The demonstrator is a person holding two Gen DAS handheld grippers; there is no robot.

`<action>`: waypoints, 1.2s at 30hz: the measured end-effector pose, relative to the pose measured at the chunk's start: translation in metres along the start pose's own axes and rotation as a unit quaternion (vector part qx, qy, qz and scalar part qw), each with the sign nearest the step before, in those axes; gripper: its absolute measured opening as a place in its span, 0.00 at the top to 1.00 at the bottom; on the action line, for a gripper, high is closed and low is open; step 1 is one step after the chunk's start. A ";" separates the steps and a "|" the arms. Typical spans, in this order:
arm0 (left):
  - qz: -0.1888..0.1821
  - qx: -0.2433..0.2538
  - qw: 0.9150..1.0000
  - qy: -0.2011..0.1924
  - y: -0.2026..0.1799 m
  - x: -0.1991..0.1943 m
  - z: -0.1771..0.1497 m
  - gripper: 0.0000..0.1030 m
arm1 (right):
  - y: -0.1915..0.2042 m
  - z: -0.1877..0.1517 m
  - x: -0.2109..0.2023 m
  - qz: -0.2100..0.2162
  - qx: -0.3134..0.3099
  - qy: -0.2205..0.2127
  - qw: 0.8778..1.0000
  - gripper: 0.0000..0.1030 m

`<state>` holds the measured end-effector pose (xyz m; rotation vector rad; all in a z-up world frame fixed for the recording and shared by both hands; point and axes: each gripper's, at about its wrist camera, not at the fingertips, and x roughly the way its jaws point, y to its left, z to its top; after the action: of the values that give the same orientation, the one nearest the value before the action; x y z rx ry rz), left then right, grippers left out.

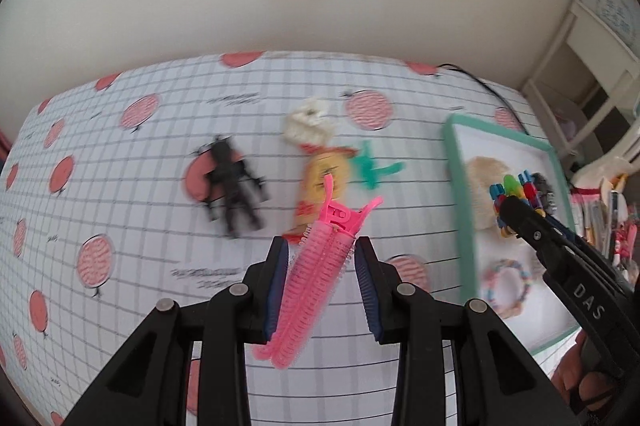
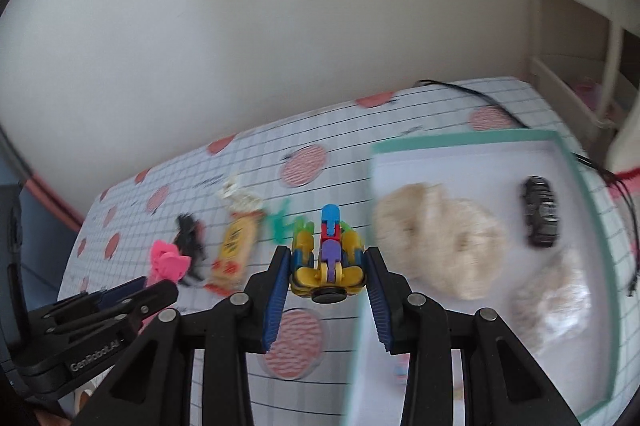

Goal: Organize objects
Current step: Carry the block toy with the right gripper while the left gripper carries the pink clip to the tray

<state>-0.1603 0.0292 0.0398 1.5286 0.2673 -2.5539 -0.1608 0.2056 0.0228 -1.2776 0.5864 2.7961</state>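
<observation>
Both grippers are loaded right now. The left gripper [image 1: 322,246] is clamped on a pink hair roller clip [image 1: 316,278], lifted over the middle of the table [image 1: 120,226] with its gridded cloth and red dots. The right gripper [image 2: 328,254] is squeezed shut on a colourful building-block toy [image 2: 328,258], hanging right over the left edge of the teal-rimmed tray [image 2: 580,194] at the table's right side.

Already in the tray: a fluffy beige scrunchie [image 2: 436,238], a black claw clip [image 2: 540,212] toward its far right corner, and a pastel bead bracelet [image 1: 506,286] near its front. On the cloth mid-table sit a black figure [image 1: 234,188], a yellow snack packet [image 1: 320,186], a cream scrunchie [image 1: 308,124] and something small and green [image 1: 372,166], all pretty blurry.
</observation>
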 end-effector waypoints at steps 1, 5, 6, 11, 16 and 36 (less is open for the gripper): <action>-0.004 0.003 1.000 -0.002 -0.006 0.000 0.002 0.65 | -0.008 0.002 -0.003 -0.006 0.006 -0.002 1.000 0.61; -0.022 0.027 0.999 -0.005 -0.034 0.000 0.010 0.65 | -0.038 0.007 -0.014 -0.025 0.018 -0.009 0.999 0.61; -0.026 0.029 0.999 -0.007 -0.042 0.000 0.012 0.65 | -0.044 0.008 -0.016 -0.029 0.020 -0.011 0.999 0.61; -0.041 0.042 0.998 -0.013 -0.075 0.004 0.019 0.65 | -0.074 0.012 -0.025 -0.047 0.031 -0.017 0.998 0.61; -0.051 0.057 0.997 -0.005 -0.103 0.011 0.019 0.65 | -0.102 0.014 -0.032 -0.054 0.036 -0.023 0.998 0.61; -0.087 0.079 0.993 0.026 -0.151 0.055 -0.002 0.65 | -0.125 0.006 -0.015 -0.066 0.039 -0.001 0.997 0.61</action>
<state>-0.2180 0.1744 0.0013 1.6989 0.2181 -2.7300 -0.1345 0.3260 -0.0036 -1.2507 0.5820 2.6409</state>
